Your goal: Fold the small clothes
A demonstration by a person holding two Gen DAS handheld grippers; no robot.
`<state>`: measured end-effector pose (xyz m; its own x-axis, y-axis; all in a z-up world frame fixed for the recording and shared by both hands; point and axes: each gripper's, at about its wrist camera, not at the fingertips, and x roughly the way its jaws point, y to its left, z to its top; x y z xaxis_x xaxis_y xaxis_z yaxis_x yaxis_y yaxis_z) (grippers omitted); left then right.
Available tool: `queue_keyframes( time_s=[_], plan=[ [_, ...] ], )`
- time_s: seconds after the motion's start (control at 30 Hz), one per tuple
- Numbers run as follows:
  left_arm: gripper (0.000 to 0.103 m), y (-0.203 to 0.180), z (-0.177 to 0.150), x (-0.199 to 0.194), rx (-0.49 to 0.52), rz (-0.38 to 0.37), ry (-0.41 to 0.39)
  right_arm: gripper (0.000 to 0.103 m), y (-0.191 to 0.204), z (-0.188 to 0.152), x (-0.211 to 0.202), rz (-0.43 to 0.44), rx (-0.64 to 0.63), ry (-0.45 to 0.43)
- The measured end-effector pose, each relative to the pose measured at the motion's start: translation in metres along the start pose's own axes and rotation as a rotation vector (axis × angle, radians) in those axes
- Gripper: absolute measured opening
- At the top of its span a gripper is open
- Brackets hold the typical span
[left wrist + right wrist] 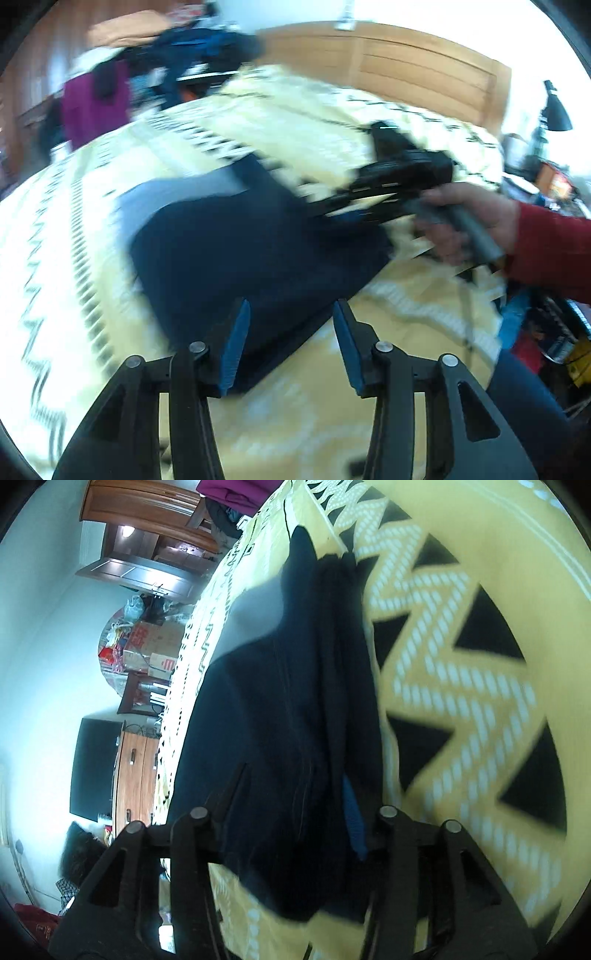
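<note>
- The navy garment (236,240) lies mostly flat on the yellow zigzag bedspread (406,325), roughly mid-bed, with a paler grey patch (177,192) showing at its far side.
- Right gripper (295,834) is clamped on a bunched edge of the garment; cloth fills the jaws and drapes away from them, so my guess is it's pulling that edge over for a fold.
- Left gripper (290,339) has its jaws spread over the garment's near edge, gripping nothing, probably lining up to pinch it.
- A pile of clothes (155,62) sits beyond the garment, at the bed's far corner.
</note>
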<state>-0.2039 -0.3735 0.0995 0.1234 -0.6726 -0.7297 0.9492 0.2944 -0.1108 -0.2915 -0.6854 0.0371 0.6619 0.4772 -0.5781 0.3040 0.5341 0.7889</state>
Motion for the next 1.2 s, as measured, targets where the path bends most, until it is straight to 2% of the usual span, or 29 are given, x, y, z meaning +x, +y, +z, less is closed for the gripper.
queue_keyframes(
  time_s=[0.1,0.2,0.3,0.37,0.4,0.47,0.5,0.53,0.57,0.6,0.63,0.73,0.77,0.8,0.83,0.87,0.93,1.03,1.1,1.17,1.2],
  plan=[
    [0.051,0.021,-0.023,-0.007,-0.06,0.08,0.019,0.053,0.001,-0.015,0.0,0.013,0.01,-0.002],
    [0.051,0.032,-0.033,0.002,-0.089,0.125,0.038,0.053,0.001,-0.021,0.003,-0.016,0.003,0.019],
    [0.051,0.042,-0.033,0.019,-0.118,0.13,0.044,0.052,0.0,-0.024,0.005,-0.024,0.006,0.018],
    [0.054,0.042,-0.029,0.035,-0.121,0.139,0.048,0.036,0.001,-0.026,0.008,-0.05,-0.01,0.025],
    [0.057,0.042,-0.029,0.042,-0.114,0.157,0.053,0.01,0.004,-0.026,0.011,-0.067,-0.021,0.038],
    [0.054,0.046,-0.024,0.06,-0.102,0.205,0.063,0.008,0.009,-0.024,0.011,-0.073,-0.041,0.031],
    [0.053,0.049,-0.023,0.067,-0.078,0.234,0.071,0.007,0.011,-0.023,0.008,-0.068,-0.046,0.018],
    [0.043,0.049,-0.022,0.069,-0.027,0.256,0.086,0.007,0.011,-0.022,0.001,-0.054,-0.045,0.0],
    [0.035,0.043,-0.021,0.065,0.053,0.312,0.106,0.007,0.011,-0.019,-0.005,-0.042,-0.045,-0.015],
    [0.035,0.032,-0.021,0.058,0.166,0.375,0.112,0.007,0.011,-0.019,-0.008,-0.042,-0.051,-0.018],
    [0.035,0.022,-0.024,0.048,0.262,0.4,0.106,0.007,0.008,-0.018,-0.009,-0.051,-0.055,-0.009],
    [0.034,0.011,-0.039,0.045,0.381,0.379,0.158,0.007,-0.01,-0.02,-0.004,-0.084,-0.013,0.012],
    [0.03,0.009,-0.049,0.056,0.413,0.343,0.225,0.006,-0.016,-0.021,-0.002,-0.078,0.017,0.013],
    [0.022,0.006,-0.061,0.065,0.458,0.324,0.244,0.006,-0.016,-0.022,-0.001,-0.083,0.018,0.008],
    [0.021,0.004,-0.067,0.064,0.466,0.308,0.209,0.006,-0.016,-0.023,-0.001,-0.087,0.019,0.003],
    [0.021,0.007,-0.065,0.062,0.443,0.296,0.207,0.006,-0.015,-0.025,-0.002,-0.091,0.025,0.001],
    [0.028,0.018,-0.056,0.046,0.35,0.269,0.181,0.006,-0.014,-0.03,-0.004,-0.102,0.021,-0.005],
    [0.032,0.029,-0.04,0.003,0.2,0.255,0.046,0.006,-0.015,-0.033,-0.006,-0.116,0.015,-0.013],
    [0.033,0.034,-0.026,-0.014,0.146,0.264,-0.052,0.006,-0.013,-0.033,-0.002,-0.142,0.006,-0.017],
    [0.053,0.036,-0.015,-0.007,0.134,0.25,-0.069,0.006,-0.008,-0.034,0.002,-0.177,-0.018,-0.019],
    [0.053,0.037,-0.013,0.009,0.152,0.235,-0.041,0.006,-0.005,-0.036,0.002,-0.193,-0.029,-0.02]
  ],
)
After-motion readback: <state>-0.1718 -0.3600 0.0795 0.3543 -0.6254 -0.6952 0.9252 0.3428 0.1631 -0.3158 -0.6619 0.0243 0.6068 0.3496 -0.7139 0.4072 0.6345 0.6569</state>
